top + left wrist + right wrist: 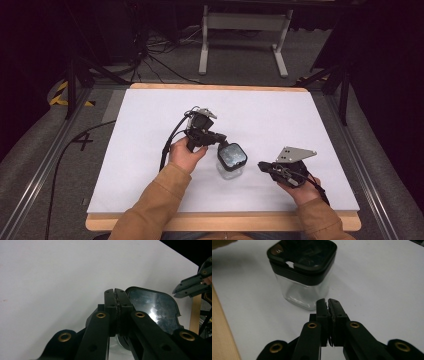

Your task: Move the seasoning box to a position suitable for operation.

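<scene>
Resting near the front edge of the white bench [150, 115], the right tool [262, 166] has its jaws pressed together on nothing and points at a clear square jar [303, 292] with a black lid [304, 257]. Just beyond, the jar stands upright at mid-bench. Farther back, the left tool [223, 140] reaches the lid's edge, its jaws likewise pressed together.
</scene>
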`<move>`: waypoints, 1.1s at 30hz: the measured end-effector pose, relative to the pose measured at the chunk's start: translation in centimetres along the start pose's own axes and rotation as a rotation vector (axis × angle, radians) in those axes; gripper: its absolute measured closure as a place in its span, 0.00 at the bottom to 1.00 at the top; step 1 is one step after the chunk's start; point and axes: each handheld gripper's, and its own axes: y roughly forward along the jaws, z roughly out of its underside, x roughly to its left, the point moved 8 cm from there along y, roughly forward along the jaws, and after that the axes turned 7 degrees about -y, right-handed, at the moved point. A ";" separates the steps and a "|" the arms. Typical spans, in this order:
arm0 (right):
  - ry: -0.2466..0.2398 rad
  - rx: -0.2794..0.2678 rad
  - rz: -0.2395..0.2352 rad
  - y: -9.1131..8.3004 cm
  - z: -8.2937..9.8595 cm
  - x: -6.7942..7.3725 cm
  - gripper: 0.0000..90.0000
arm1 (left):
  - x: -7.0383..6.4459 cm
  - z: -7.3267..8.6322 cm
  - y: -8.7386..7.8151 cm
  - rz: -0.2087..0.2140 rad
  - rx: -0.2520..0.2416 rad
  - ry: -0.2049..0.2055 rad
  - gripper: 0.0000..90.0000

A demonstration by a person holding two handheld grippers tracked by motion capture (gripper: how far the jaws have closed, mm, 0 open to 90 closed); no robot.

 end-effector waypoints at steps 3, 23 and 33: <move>-0.010 -0.010 -0.012 0.2 -0.5 0.4 0.97 | 0.1 0.0 0.0 0.002 0.001 -0.001 0.99; 0.009 -0.085 -0.037 1.6 -3.4 1.3 0.99 | -0.5 -0.1 -0.8 -0.002 -0.012 0.018 0.96; -0.003 -0.128 -0.043 1.6 -4.8 1.2 1.00 | -4.9 -0.1 -4.4 0.036 -0.035 0.138 0.97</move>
